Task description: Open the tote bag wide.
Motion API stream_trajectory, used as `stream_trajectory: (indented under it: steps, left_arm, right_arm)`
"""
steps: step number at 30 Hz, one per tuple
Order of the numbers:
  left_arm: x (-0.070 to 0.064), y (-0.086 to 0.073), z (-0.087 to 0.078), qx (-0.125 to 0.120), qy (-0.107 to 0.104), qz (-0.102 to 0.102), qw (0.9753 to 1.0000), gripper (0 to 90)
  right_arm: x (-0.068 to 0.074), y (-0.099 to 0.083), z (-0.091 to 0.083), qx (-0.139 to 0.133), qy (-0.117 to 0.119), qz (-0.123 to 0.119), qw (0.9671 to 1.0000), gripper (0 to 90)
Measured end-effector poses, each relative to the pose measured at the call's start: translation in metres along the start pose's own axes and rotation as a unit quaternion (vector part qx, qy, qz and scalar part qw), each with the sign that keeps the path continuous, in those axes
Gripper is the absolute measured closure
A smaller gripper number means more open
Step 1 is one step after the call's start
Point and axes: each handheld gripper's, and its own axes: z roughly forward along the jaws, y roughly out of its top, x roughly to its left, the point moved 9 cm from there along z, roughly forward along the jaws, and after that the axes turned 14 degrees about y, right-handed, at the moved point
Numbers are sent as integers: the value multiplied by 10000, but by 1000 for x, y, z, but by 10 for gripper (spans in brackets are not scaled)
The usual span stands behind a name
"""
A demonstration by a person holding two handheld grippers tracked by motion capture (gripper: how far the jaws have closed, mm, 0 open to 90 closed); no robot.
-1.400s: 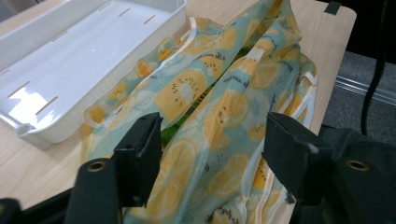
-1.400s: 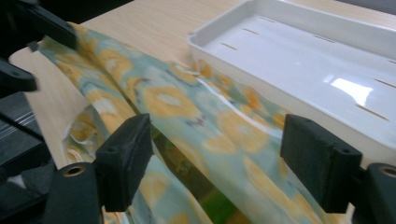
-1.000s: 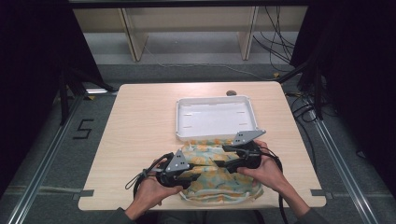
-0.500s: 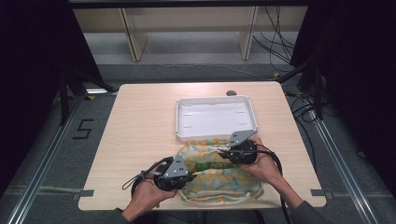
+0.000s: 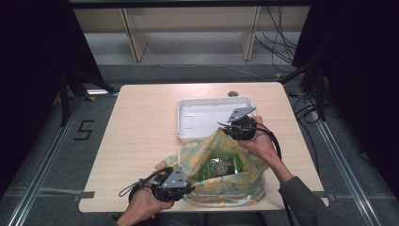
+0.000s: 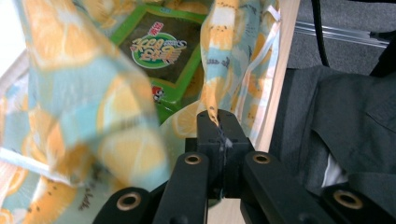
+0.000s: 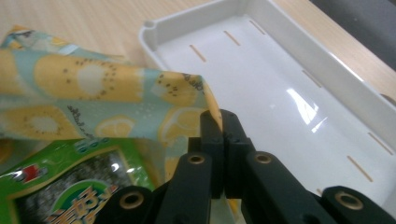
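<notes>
With each gripper clamped on an opposite rim of the bag (image 5: pixel 221 172), left gripper (image 5: pixel 186 187) near, right gripper (image 5: pixel 225 128) far, the mouth is held apart, apparently to expose the green packet (image 5: pixel 220 167) lying between them, tray (image 5: pixel 188 120) just beyond the right.

Black fingers (image 6: pixel 219 135), brass screws, grey sleeve (image 5: pixel 303 197)

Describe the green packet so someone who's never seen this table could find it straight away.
Start at the white tray on the wooden table; just nearer the person lies a lemon-print cloth bag, held open. The green packet lies inside it, the one glossy green thing with a dark centre.
</notes>
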Motion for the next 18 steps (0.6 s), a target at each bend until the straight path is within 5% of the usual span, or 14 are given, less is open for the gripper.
stream_trajectory:
  steps: [6, 8, 11, 14, 18]
  left_arm:
    - [-3, 2, 1, -66, -72, -62, 9999, 894]
    - [-3, 4, 1, -82, -96, -228, 9997, 876]
    - [1, 14, -2, -289, -126, -551, 9980, 737]
    - [10, 30, -9, -535, -50, -684, 9962, 548]
    - [25, 47, -14, -670, 176, -830, 9941, 499]
  right_arm:
    - [-11, 9, 8, 27, -57, 68, 10000, 900]
    - [-9, 12, 11, -46, 20, 154, 9999, 885]
    - [-1, 15, 11, -129, 109, 225, 9996, 787]
    - [10, 16, 4, -282, 264, 376, 9985, 571]
    - [28, 16, -17, -552, 404, 430, 9967, 492]
